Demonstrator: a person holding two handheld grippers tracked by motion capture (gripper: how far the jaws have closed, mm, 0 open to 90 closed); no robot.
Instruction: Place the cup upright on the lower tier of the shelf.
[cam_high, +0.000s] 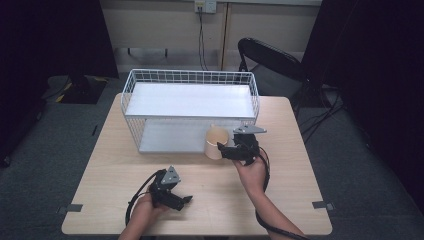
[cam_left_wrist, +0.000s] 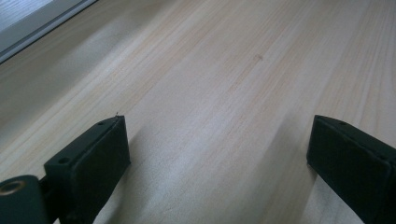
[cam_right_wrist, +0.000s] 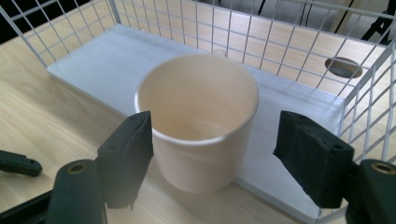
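Nearest the person, the left gripper (cam_high: 186, 199) lies low over the pale wooden counter (cam_high: 280, 200), held in the left hand (cam_high: 145, 210). The left gripper view looks along its jaws, which stand wide with bare wood grain between them and the pale edge of the white wire rack (cam_left_wrist: 28, 23) at the far upper left.

Farther out, the right gripper (cam_high: 223, 150), held in the right hand (cam_high: 251, 172), points at the cream, round, smooth-walled cup (cam_high: 215, 142). The high view gives the layout: the cup sits at the front right edge of the white wire rack (cam_high: 190, 107), at the lip of its lower white shelf.

The right gripper view gives what the high view cannot. The cup (cam_right_wrist: 196, 121) stands upright, mouth up, its long axis vertical, directly ahead of and between the jaws. The left jaw is just beside the cup's wall; whether it touches cannot be told. The right jaw stands clear, with open shelf between it and the cup. The jaws are wide and grip nothing.

Beyond the cup, the white shelf (cam_right_wrist: 107, 65) runs back to the wire rear wall. The rack's wire side wall (cam_right_wrist: 369, 121) rises just outside the right jaw, so room is tight there. To the left of the left jaw, shelf and counter lie open.
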